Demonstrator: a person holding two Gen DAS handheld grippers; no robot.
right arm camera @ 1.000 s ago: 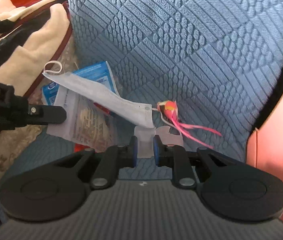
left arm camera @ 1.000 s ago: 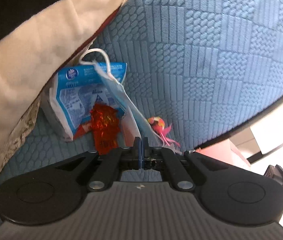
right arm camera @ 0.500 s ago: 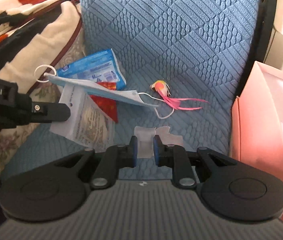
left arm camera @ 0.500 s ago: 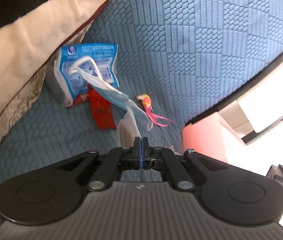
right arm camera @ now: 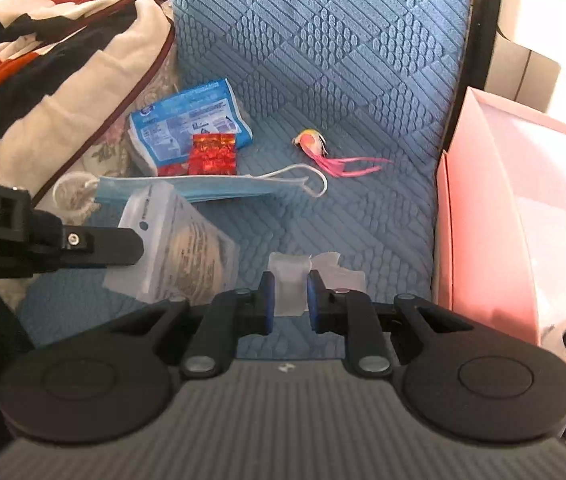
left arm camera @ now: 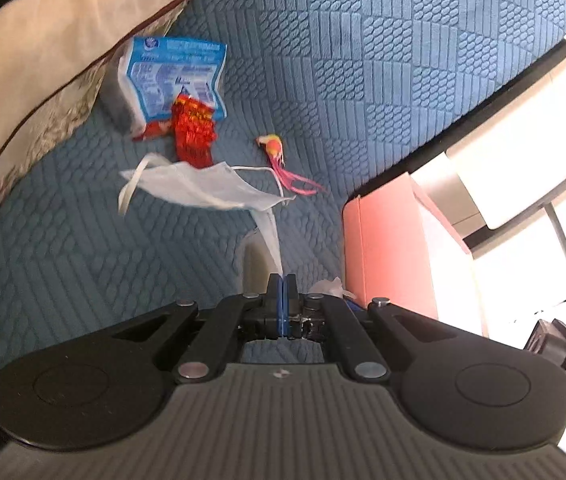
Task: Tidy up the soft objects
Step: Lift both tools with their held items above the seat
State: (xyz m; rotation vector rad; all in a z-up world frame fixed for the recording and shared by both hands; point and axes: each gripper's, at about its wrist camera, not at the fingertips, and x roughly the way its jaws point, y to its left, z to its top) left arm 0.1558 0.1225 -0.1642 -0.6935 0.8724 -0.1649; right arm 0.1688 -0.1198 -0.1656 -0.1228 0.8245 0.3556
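Mask (right arm camera: 203, 188) lies crosswise ahead of both grippers; left gripper (left arm camera: 281, 294) nearer, clenched on pouch (right arm camera: 187, 248); right gripper (right arm camera: 288, 296) released.

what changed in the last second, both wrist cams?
The face mask dropped from hanging mid-air to lying flat on the blue cushion. Both grippers backed away, showing more of the pink box. Left gripper stays shut on the clear packet; right gripper stays open.

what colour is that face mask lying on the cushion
Light blue with white ear loops, face mask; clearest in the right wrist view.
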